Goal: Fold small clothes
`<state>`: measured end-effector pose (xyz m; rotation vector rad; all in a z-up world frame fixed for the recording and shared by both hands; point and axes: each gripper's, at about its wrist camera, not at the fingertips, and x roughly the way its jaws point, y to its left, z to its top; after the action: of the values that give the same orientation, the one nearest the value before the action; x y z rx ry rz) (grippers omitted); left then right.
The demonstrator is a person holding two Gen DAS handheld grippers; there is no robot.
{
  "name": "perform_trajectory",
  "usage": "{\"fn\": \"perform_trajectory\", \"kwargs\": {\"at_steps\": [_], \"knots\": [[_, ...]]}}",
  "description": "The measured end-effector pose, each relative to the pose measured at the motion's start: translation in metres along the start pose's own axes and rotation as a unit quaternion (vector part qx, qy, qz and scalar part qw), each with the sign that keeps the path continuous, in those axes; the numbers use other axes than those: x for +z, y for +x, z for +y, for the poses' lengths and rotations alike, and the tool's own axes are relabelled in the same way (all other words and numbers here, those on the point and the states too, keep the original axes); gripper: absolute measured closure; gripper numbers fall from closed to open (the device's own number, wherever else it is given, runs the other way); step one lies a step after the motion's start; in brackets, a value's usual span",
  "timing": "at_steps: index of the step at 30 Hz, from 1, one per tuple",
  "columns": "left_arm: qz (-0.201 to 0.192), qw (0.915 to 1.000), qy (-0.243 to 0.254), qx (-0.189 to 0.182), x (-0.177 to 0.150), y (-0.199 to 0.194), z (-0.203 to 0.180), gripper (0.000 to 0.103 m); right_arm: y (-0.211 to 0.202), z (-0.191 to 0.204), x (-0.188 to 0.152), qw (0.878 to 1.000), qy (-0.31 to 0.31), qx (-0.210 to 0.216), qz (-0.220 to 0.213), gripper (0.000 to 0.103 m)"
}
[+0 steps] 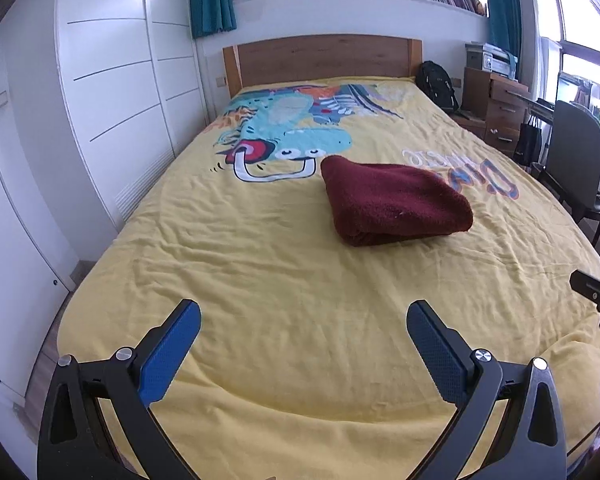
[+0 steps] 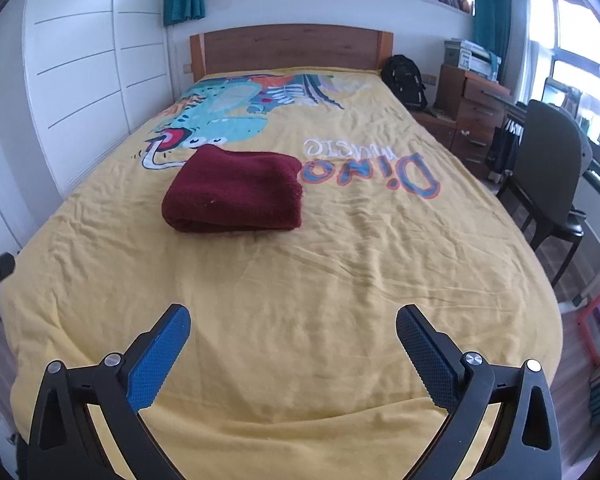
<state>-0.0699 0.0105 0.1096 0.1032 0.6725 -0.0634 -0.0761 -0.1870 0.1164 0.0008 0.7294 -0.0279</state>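
Dark red terry cloth [image 1: 396,202] is shown folded into a compact, thick bundle, laid on the yellow bedspread [image 1: 284,280] near the middle of the bed; its rounded fold faces the foot of the bed, and its far edge lies just beside the printed cartoon dinosaur [image 1: 284,128] and overlaps the start of the upside-down "Dino" lettering [image 2: 384,174]. The left gripper [image 1: 304,320] is seen with its jaws spread wide over the near end of the bedspread, nothing being held between them — the blue textured pads [image 1: 168,356] are presented bare, well apart from the bundle. The right gripper [image 2: 292,322] is likewise seen with its jaws spread wide and nothing held, its pads [image 2: 158,360] above wrinkled yellow fabric and equally clear of the bundle. In the left wrist view the bundle is placed right of centre; in the right wrist view it is placed left of centre, so that it lies ahead of and between the two tools. A black part of the right tool is visible at the right edge of the left wrist view, and a black part of the left tool at the left edge of the right wrist view. A wooden headboard [image 1: 324,58] closes the far end of the bed — white wardrobe doors [image 1: 112,80] stand along one side, and a chair [image 2: 552,176] and wooden drawers [image 2: 474,120] along the other.
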Motion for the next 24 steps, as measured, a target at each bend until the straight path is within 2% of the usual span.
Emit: {"fn": "perform_trajectory", "kwargs": {"at_steps": [4,12,17,24], "knots": [[-0.013,0.9999,0.005,0.004,-0.003,-0.009,-0.003,0.001,-0.008,-0.004,-0.005,1.000,0.001,-0.006,-0.011,0.000],[-0.035,0.9988,-0.019,-0.026,-0.005,-0.023,0.001,0.001,-0.023,-0.015,-0.011,0.999,0.010,-0.018,-0.028,0.000],[-0.054,0.9981,-0.026,-0.014,-0.007,-0.032,0.002,0.001,-0.032,-0.020,-0.014,0.999,0.016,-0.026,-0.042,0.000],[-0.068,0.9970,-0.027,0.026,-0.008,-0.034,0.003,0.001,-0.034,-0.028,-0.018,0.998,0.027,-0.036,-0.046,0.000]]}}
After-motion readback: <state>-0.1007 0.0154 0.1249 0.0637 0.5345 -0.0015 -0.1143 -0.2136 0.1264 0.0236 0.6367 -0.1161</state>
